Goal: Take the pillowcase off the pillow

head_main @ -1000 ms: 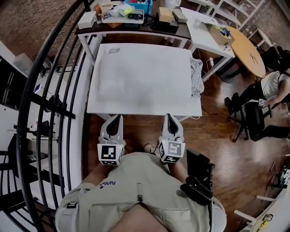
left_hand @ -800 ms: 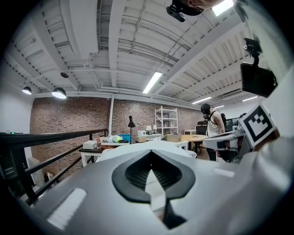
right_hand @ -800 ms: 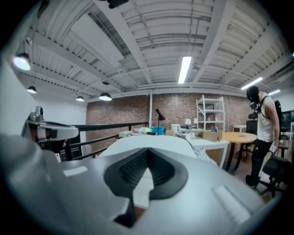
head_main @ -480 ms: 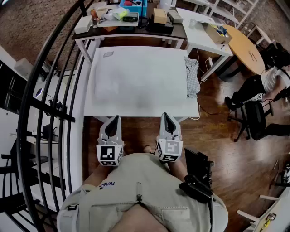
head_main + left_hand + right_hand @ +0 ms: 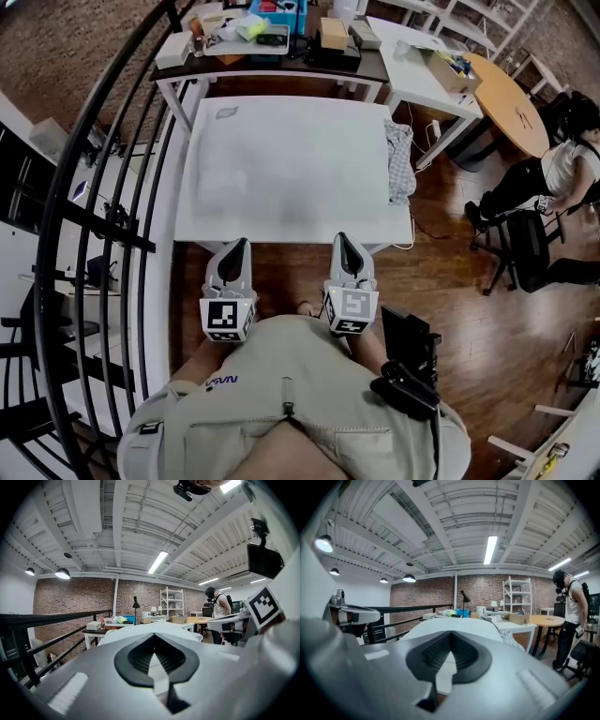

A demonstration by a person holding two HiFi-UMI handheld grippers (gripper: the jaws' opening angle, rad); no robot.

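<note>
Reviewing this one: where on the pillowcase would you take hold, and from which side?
Probably its right edge, coming from the right end of the table: the pillowcase lies flat, with little to pinch on top, while checkered fabric spills out there, suggesting the opening, though that is unconfirmed. The left gripper and right gripper are shut, short of the table.

In the head view, the hands behind the left gripper and right gripper are hidden under the person's torso. The items on the dark desk are cropped by the top edge and too small to be named. Whether the white surface is pillowcase or tabletop cannot be told. The seated person is cut by the right edge.
</note>
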